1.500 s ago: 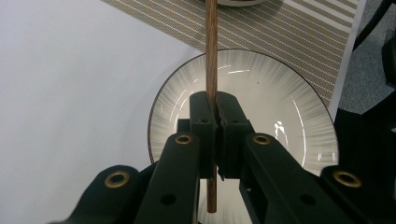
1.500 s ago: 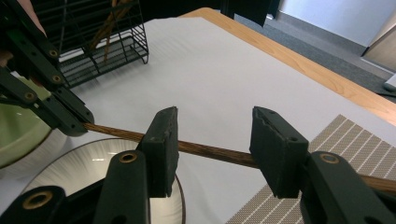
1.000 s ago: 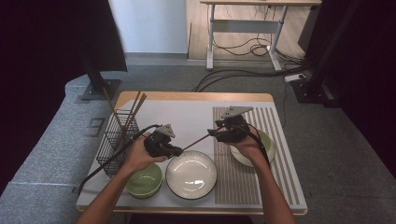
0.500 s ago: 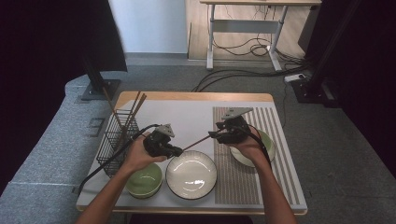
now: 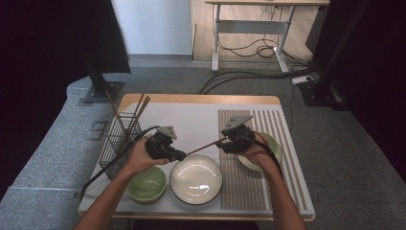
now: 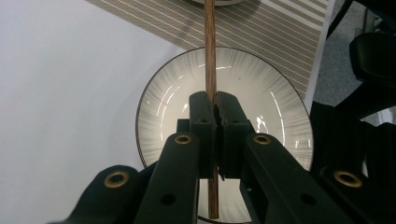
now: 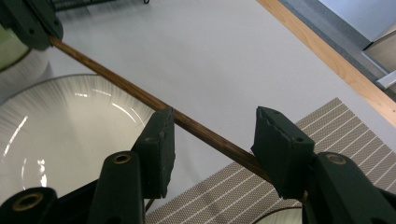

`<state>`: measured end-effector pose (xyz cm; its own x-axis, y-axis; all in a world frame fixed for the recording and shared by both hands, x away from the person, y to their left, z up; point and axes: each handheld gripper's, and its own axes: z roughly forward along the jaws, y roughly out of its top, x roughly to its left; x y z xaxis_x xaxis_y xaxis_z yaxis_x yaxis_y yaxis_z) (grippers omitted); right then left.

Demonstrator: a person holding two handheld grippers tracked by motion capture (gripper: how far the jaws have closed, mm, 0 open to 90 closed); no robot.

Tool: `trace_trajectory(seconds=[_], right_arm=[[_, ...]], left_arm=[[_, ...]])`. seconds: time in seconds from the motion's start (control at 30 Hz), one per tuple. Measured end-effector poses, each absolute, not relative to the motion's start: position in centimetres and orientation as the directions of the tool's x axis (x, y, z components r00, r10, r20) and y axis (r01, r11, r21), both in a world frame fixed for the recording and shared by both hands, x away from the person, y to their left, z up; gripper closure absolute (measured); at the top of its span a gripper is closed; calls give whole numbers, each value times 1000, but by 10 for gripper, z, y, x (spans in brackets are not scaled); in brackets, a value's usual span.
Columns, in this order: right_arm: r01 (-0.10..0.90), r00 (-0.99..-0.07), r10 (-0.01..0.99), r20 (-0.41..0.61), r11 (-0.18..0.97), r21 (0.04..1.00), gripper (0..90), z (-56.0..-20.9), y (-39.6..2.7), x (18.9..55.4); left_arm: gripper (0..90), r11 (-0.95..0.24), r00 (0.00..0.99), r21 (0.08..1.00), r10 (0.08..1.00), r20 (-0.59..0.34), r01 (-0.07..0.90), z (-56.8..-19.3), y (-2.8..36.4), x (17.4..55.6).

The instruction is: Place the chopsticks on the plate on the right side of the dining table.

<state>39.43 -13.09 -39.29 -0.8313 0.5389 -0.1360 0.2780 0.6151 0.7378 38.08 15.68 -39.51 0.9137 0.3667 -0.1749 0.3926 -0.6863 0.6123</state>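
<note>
A single brown chopstick is spanned between the two grippers above the white plate; against the frames of a second ago and half a second ago, no shift of either hand, of the stick or of the dishes is seen; the handover is therefore judged to be paused mid-way. The left gripper is closed firmly on the stick, as seen in the left gripper view, where the chopstick is pinched between the pads; the right gripper stands partly open, its jaws straddling the chopstick without a clamp, one pad lying just beside or against it.

The stick is thus carried by the left gripper alone; a closing of the right jaws is judged necessary before any release.

Open room is offered by the bare white surface behind the stick; the wire basket with further chopsticks stands near the left hand; the green bowl lies just beside the plate; a pale bowl on the striped mat sits under the right hand; the wooden table edge lies well apart.
</note>
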Motion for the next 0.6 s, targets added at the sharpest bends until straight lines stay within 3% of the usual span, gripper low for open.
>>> trace_trajectory(seconds=[0.43, 0.6], right_arm=[[202, -850, 464, -248, 723, 661, 503, -401, -123, 391], [171, -850, 432, -302, 767, 618, 552, -404, -119, 389]], left_arm=[[866, -678, 909, 610, 355, -219, 411, -393, 161, 387], [866, -653, 904, 629, 354, -239, 422, -391, 163, 389]])
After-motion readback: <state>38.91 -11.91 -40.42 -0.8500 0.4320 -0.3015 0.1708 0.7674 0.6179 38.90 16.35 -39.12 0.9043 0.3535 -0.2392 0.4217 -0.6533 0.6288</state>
